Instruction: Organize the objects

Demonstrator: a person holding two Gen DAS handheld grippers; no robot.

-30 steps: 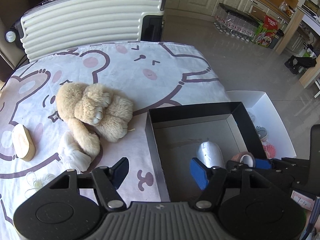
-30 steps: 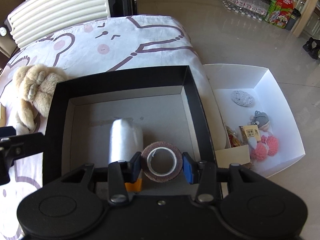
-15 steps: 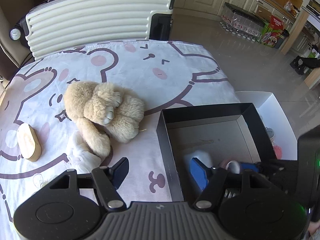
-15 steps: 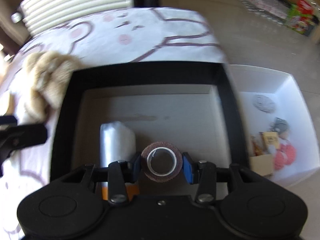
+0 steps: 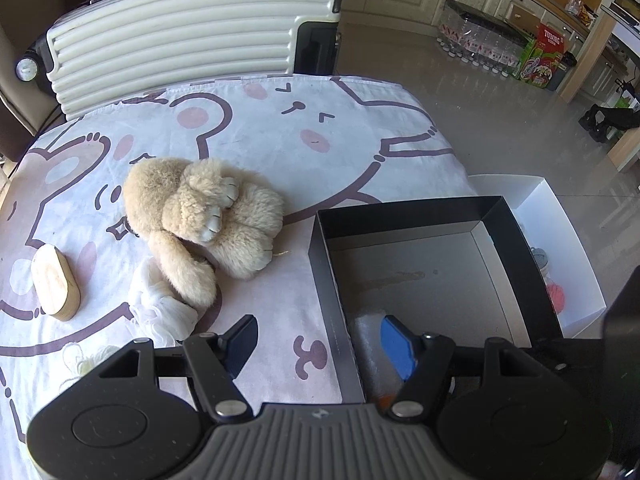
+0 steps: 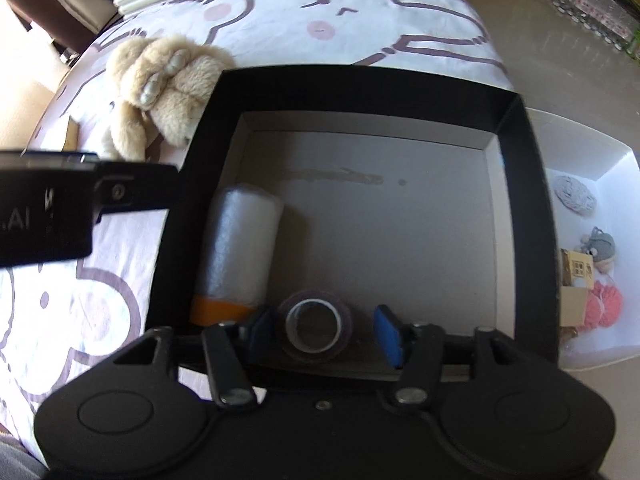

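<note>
Tape roll (image 6: pixel 315 330) & white foam roll (image 6: pixel 240 248) are already set in black box (image 6: pixel 532 216), by its near wall. Right gripper (image 6: pixel 326 334) jaws are opening, tape released between them. Left gripper (image 5: pixel 318 346) is held apart over box's left wall, gripping nothing. Plush toy (image 5: pixel 200 216), wooden block (image 5: pixel 56 284) & white cloth (image 5: pixel 160 308) are left on bedsheet (image 5: pixel 304 136). Box's near corners are hidden behind grippers.

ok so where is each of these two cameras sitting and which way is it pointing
Left wrist: on the left gripper, angled steeply down over the bedsheet; sees plush toy, suitcase, black box; own open fingers, nothing between them.
Right wrist: on the right gripper, looking steeply down into the box; jaws opening around the tape roll, beside the white roll; the left gripper's body shows at left.
Shared: plush toy, black box, white roll, sheet, white tray.
</note>
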